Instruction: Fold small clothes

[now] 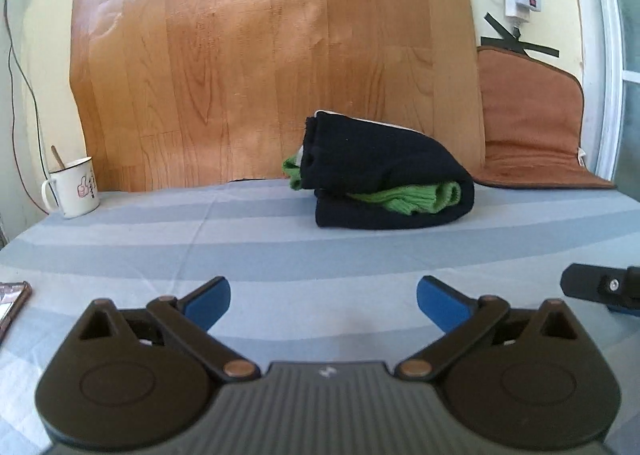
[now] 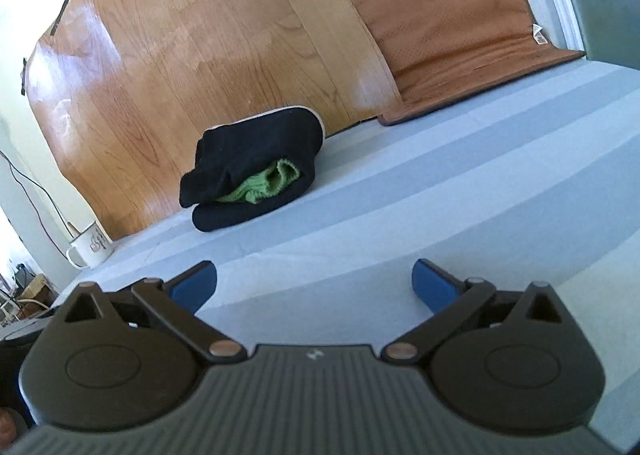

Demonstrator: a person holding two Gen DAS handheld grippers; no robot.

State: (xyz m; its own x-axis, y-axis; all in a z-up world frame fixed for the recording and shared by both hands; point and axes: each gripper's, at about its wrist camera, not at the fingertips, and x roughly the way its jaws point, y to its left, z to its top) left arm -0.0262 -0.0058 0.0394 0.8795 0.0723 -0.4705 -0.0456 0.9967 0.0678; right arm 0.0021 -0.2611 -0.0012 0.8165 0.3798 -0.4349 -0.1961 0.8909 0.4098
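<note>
your left tongs (image 1: 323, 301) and right tongs (image 2: 314, 282) both gape wide with nothing in them. the dark sweater (image 1: 384, 171), folded around its green cuffs (image 1: 416, 197), sits well ahead on the striped desk (image 1: 200, 247) near the wooden board (image 1: 260, 55). it looks soft, floppy and thick, so pinch it low at an outer edge.

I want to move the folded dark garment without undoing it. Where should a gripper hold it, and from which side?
Probably the rounded fold of the dark garment, approached from the right: there the layers wrap the green cloth, while the left edges lie loose.
</note>
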